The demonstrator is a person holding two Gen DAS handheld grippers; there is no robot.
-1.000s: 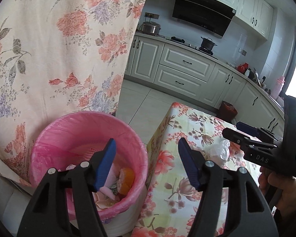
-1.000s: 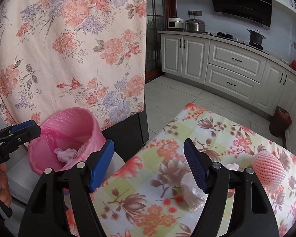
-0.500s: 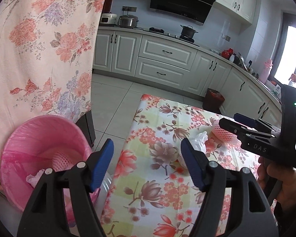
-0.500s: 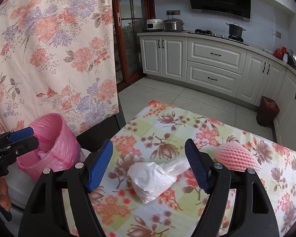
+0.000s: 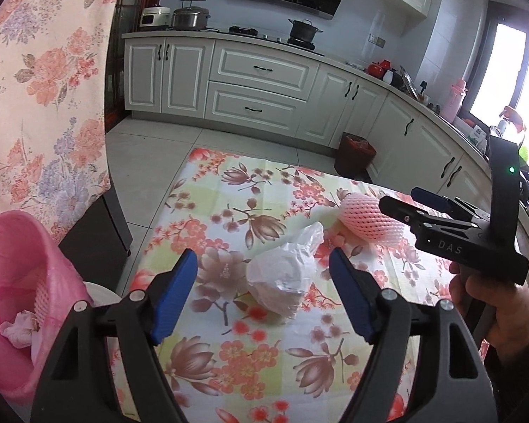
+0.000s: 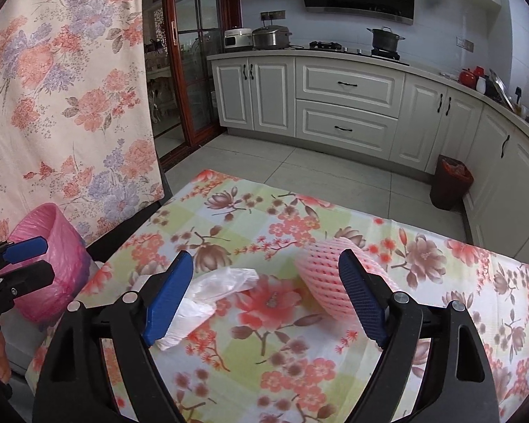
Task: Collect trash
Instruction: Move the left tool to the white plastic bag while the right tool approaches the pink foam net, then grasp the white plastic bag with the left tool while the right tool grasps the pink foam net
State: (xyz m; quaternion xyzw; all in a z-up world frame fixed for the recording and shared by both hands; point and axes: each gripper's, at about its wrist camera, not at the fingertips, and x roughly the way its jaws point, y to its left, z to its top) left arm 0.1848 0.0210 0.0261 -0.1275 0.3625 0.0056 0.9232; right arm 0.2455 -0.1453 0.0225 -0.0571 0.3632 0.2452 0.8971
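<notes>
A crumpled white plastic bag [image 5: 282,278] lies on the floral tablecloth [image 5: 229,211], between the open fingers of my left gripper [image 5: 264,296], which is empty. The bag also shows in the right wrist view [image 6: 211,292]. A pink foam fruit net [image 5: 370,218] lies further right; in the right wrist view it [image 6: 324,282] sits just ahead of my right gripper [image 6: 264,299], which is open and empty. The right gripper [image 5: 416,204] also shows in the left wrist view, beside the net. A pink-lined trash bin [image 5: 14,282] stands left of the table and holds trash.
A floral curtain [image 5: 42,88] hangs at the left above the bin. White kitchen cabinets [image 6: 345,105] line the far wall across a tiled floor. A small brown bin [image 6: 449,187] stands by the cabinets. The left gripper [image 6: 14,264] shows at the right wrist view's left edge.
My left gripper has swung right from over the pink bin to the table and now frames the white bag. My right gripper has moved right from the bag toward the foam net.
</notes>
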